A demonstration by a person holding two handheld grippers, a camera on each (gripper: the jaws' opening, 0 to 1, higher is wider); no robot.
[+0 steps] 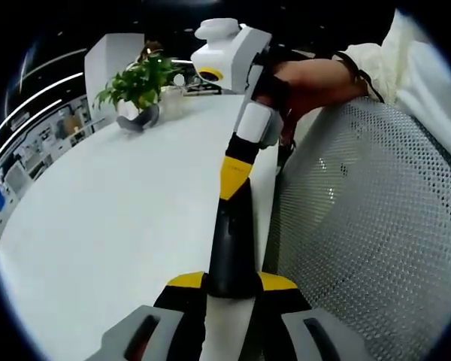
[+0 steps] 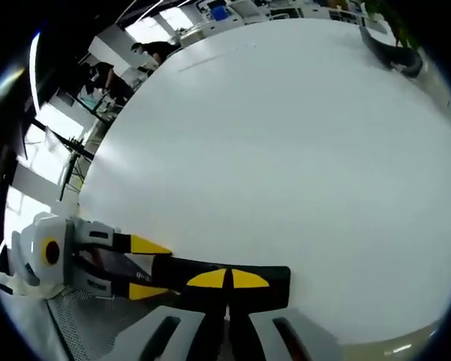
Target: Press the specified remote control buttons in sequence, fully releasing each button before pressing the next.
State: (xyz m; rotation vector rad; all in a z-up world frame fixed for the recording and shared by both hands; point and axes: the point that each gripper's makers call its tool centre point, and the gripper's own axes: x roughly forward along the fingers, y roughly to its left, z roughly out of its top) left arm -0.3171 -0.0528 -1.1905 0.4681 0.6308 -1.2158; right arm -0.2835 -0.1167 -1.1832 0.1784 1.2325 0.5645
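A long black remote control (image 1: 231,233) is held over the near edge of the white table (image 1: 113,218). My left gripper (image 1: 233,283) is shut on its near end, one yellow-tipped jaw on each side. My right gripper (image 1: 234,177) comes down from the upper right with a person's hand behind it, and its yellow tip rests on the remote's far end. In the right gripper view the remote (image 2: 274,286) lies crosswise. My right gripper (image 2: 229,279) is shut, its tips together on top of the remote. My left gripper (image 2: 146,268) clamps the remote's left end. The buttons are hidden.
A potted green plant (image 1: 139,84) stands at the table's far edge beside a small clear glass (image 1: 173,99). A grey mesh chair back (image 1: 361,226) rises close on the right. People (image 2: 155,50) and desks are in the background beyond the table (image 2: 286,150).
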